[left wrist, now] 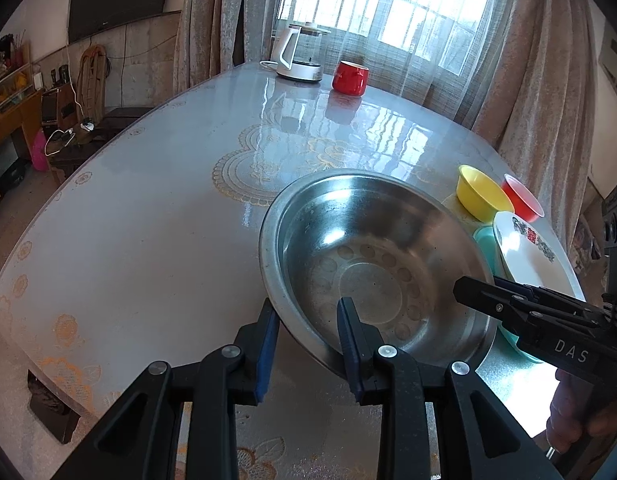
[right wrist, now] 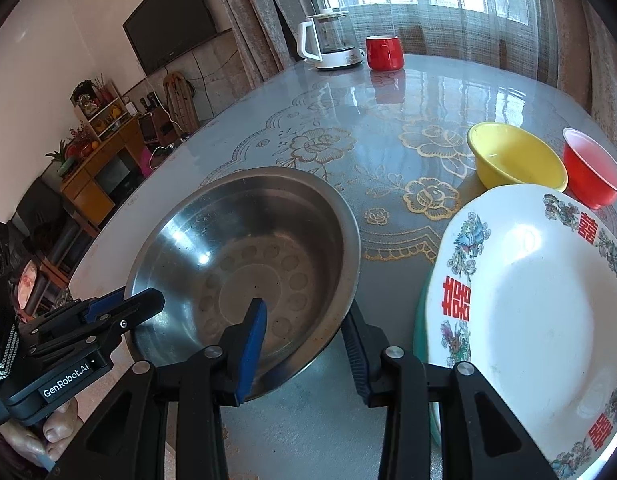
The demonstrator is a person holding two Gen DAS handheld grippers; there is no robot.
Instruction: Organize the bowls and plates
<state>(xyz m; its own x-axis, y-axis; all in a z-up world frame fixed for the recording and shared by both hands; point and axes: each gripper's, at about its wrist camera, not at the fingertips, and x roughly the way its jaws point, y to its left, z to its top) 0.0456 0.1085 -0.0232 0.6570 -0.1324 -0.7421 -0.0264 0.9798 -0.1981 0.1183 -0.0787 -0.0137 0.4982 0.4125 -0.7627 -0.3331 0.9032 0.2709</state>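
A large steel bowl (left wrist: 372, 256) (right wrist: 248, 264) is on the table. My left gripper (left wrist: 308, 312) straddles its near-left rim, one finger inside, one outside, with a wide gap between the pads. My right gripper (right wrist: 304, 320) straddles its near-right rim the same way; it also shows in the left wrist view (left wrist: 484, 292). The left gripper shows in the right wrist view (right wrist: 124, 308). A white decorated plate (right wrist: 528, 308) (left wrist: 528, 256) rests on a teal dish (left wrist: 486, 240) to the right. A yellow bowl (right wrist: 512, 160) (left wrist: 482, 192) and a red bowl (right wrist: 592, 168) (left wrist: 522, 196) stand behind it.
A white kettle (left wrist: 296, 52) (right wrist: 328, 40) and a red mug (left wrist: 349, 77) (right wrist: 383, 52) stand at the table's far edge by the curtained window. The glossy patterned table (left wrist: 148, 220) drops off at the left edge.
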